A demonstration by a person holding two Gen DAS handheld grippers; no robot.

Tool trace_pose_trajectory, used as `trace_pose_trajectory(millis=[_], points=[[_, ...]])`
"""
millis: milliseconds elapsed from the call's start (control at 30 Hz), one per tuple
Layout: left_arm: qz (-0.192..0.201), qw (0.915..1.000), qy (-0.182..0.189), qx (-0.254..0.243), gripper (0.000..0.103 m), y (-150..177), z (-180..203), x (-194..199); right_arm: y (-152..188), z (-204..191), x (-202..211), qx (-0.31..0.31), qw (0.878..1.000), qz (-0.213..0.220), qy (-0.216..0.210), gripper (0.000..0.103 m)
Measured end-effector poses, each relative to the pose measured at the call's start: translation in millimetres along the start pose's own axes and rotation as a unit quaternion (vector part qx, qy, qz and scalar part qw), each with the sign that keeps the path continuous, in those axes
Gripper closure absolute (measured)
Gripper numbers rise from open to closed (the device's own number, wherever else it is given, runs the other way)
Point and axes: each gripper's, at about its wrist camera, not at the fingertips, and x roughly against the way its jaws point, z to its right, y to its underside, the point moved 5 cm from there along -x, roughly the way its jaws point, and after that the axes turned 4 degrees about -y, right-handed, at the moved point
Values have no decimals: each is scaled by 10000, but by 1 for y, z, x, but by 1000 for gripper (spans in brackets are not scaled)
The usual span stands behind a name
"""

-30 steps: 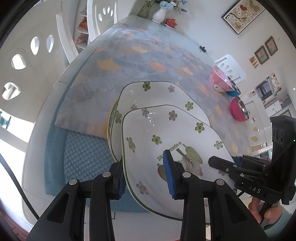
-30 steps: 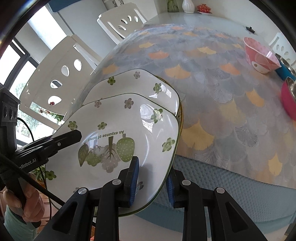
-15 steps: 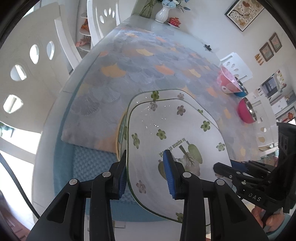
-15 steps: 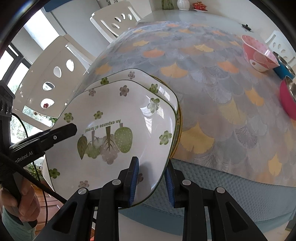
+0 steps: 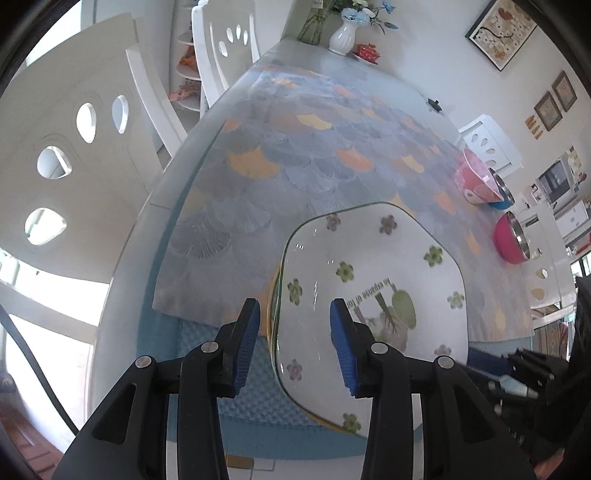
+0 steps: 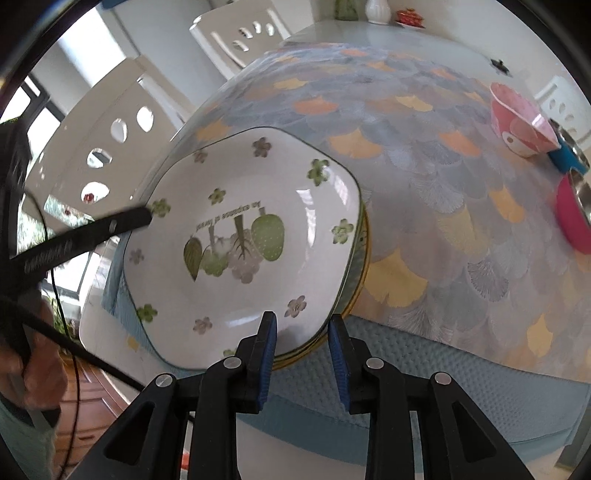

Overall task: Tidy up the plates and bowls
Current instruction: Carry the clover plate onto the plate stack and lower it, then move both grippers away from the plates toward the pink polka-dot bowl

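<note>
A white square plate with green flowers and a forest print (image 5: 373,288) (image 6: 243,243) lies on top of a stack of plates at the near edge of the table; a yellow-rimmed plate (image 6: 364,254) shows under it. My left gripper (image 5: 294,339) is open, its blue pads astride the plate's left rim without gripping it. My right gripper (image 6: 301,350) is open at the plate's near right corner. The left gripper's finger (image 6: 110,227) shows at the plate's far side in the right wrist view.
A pink patterned bowl (image 5: 476,181) (image 6: 521,125), a blue bowl (image 5: 504,192) and a magenta steel-lined bowl (image 5: 511,238) (image 6: 572,218) stand at the right side of the scale-patterned cloth (image 5: 314,147). White chairs (image 5: 74,147) line the left. A vase (image 5: 341,33) stands at the far end.
The flowered plate has come down onto the stack and now covers the plate below. Both grippers have opened and let go of it.
</note>
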Motion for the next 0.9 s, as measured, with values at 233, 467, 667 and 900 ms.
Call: trace_pose_trajectory(millis=[233, 467, 667, 900], points=[[125, 9997, -84, -175, 66, -18, 8, 5, 0, -7, 9, 400, 9989, 98, 236, 74], [538, 9978, -2, -398, 66, -63, 19, 29, -26, 10, 30, 108, 9991, 392, 157, 73], [933, 9924, 230, -771, 66, -112, 47, 42, -50, 34, 36, -284, 9982, 517, 122, 63], [939, 9852, 630, -1290, 66, -147, 110, 30, -48, 74, 56, -884, 9925, 702, 463, 55]])
